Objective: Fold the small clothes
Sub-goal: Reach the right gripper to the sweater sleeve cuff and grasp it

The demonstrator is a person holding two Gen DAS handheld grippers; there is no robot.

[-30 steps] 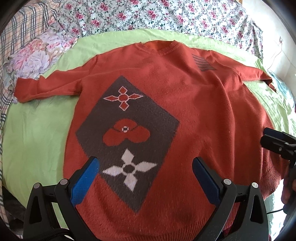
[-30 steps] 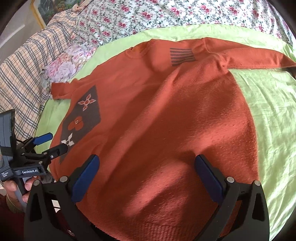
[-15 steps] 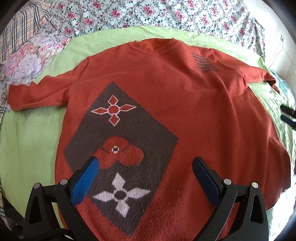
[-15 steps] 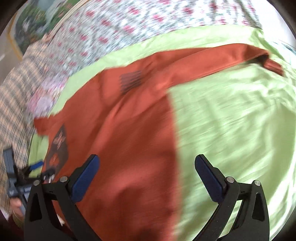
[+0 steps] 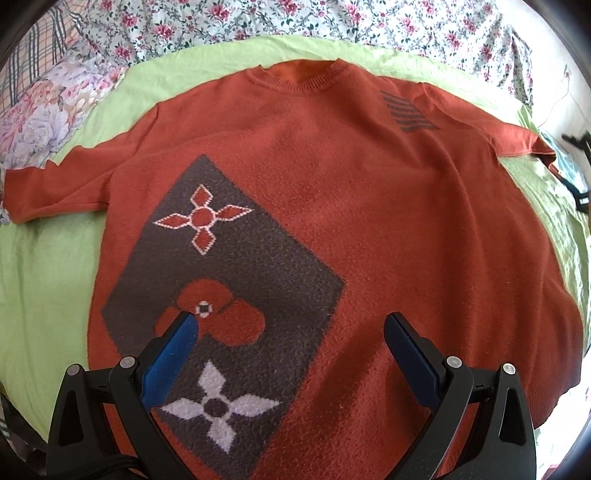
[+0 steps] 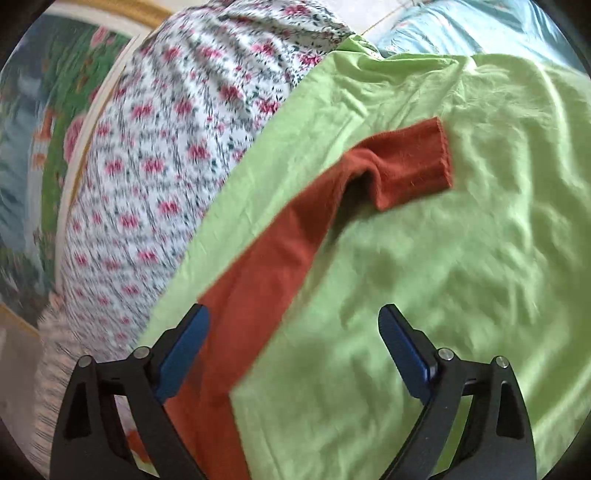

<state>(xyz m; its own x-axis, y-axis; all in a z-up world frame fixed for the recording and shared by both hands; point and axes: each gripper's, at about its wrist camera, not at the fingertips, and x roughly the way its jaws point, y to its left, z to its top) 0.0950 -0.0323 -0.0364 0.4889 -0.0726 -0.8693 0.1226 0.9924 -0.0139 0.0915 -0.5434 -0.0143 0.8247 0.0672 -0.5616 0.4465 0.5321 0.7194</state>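
Observation:
A rust-orange sweater lies flat, front up, on a light green sheet. It has a dark diamond patch with flower motifs and a striped patch near one shoulder. My left gripper is open and empty above the sweater's lower front. My right gripper is open and empty above the sweater's right sleeve, whose cuff lies ahead on the sheet.
A floral quilt lies behind the sweater and also shows in the right wrist view. A flowered pillow sits at the far left. The other gripper's black tip shows at the right edge.
My left gripper moved forward over the sweater's front. My right gripper swung right, from over the sweater's body to over the right sleeve. Both stayed open.

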